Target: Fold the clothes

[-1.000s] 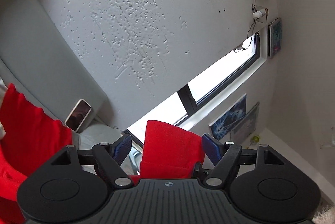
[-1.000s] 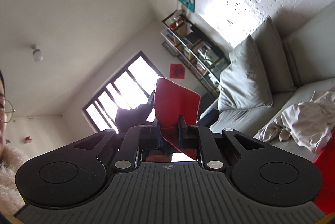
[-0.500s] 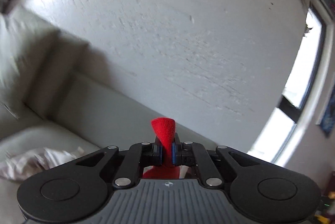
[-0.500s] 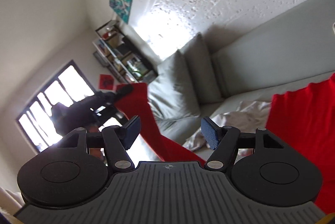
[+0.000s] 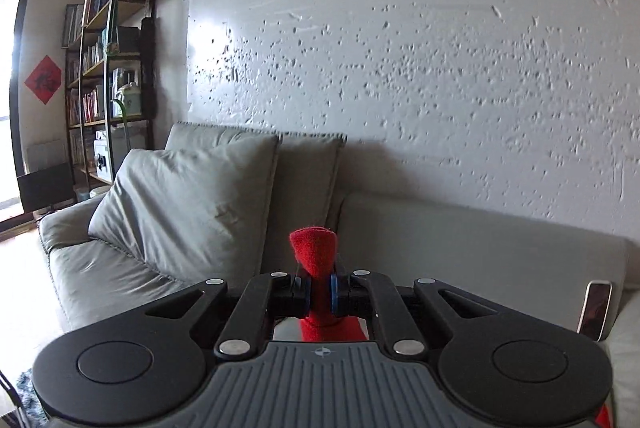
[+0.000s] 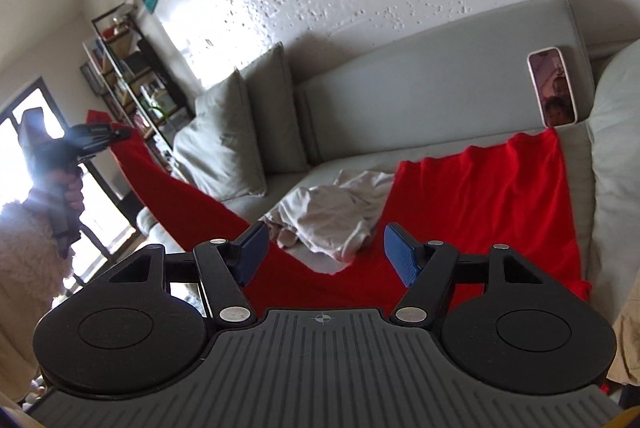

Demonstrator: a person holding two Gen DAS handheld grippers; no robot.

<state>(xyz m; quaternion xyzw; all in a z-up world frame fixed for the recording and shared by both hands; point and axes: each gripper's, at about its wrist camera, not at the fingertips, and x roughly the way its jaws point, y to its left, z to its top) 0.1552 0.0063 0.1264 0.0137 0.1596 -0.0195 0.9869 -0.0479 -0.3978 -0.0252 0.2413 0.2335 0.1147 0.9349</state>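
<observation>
A red garment (image 6: 484, 204) lies partly spread on the grey sofa seat (image 6: 360, 160), and one end of it rises to the left. My left gripper (image 5: 319, 294) is shut on a bunched tip of that red garment (image 5: 314, 254), held up in front of the sofa back. In the right wrist view the same left gripper (image 6: 118, 136) shows at far left, in a hand, holding the raised red corner. My right gripper (image 6: 326, 254) hangs open above the cloth with nothing between its blue pads (image 6: 400, 256). A crumpled white garment (image 6: 332, 212) lies on the seat beside the red one.
Two grey cushions (image 5: 188, 204) lean at the sofa's left end. A phone (image 6: 552, 92) is propped against the sofa back on the right. A bookshelf (image 5: 108, 68) and a bright window stand beyond the sofa. A person's fluffy sleeve (image 6: 24, 248) is at far left.
My right gripper has opened and let go of the red garment, which dropped onto the seat. My left gripper closed on the other red corner and swung to face the sofa.
</observation>
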